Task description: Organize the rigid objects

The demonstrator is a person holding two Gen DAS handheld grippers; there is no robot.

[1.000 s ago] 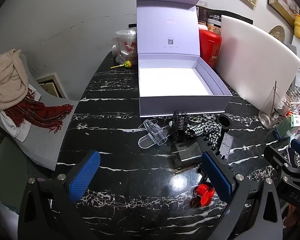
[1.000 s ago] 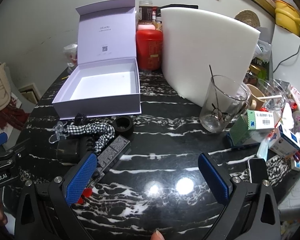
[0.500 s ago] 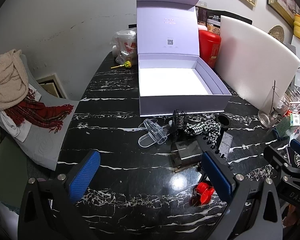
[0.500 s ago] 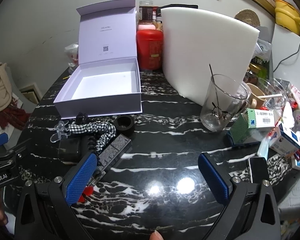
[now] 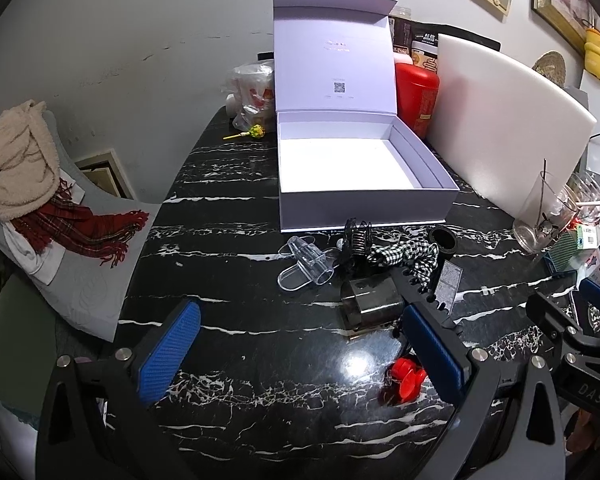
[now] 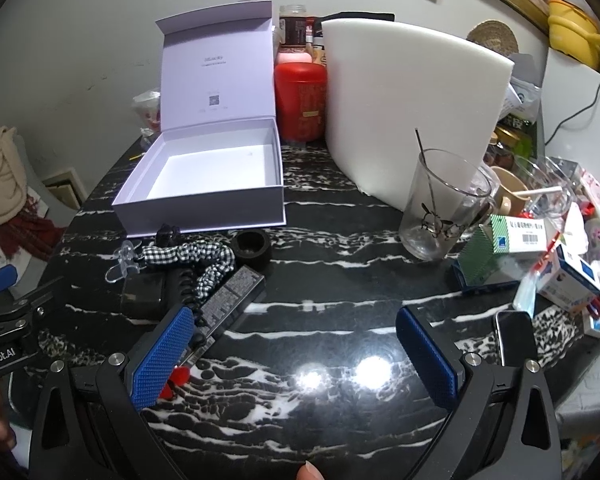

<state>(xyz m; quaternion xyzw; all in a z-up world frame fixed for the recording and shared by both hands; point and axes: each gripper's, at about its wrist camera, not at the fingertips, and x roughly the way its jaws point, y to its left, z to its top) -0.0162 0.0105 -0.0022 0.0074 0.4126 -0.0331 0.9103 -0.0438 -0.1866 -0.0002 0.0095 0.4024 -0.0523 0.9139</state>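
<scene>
Lavender gift box [image 5: 364, 208], lid upright, interior bare, toward table's [image 5: 260, 400] far edge. Clutter just before it: clear plastic piece [image 5: 306, 264], checkered scrunchie [image 5: 408, 254], black ring [image 6: 252, 245], red clip [image 5: 406, 378]. Left gripper [image 5: 300, 354] and right gripper [image 6: 296, 354] both spread wide, holding nothing.

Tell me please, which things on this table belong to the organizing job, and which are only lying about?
Likely for the job:
open white box, empty
clear plastic piece
black claw clip
smoked square container
black ring
checkered cloth band
red piece

Just lying about:
glass mug
red canister
white board
medicine boxes
phone
</scene>
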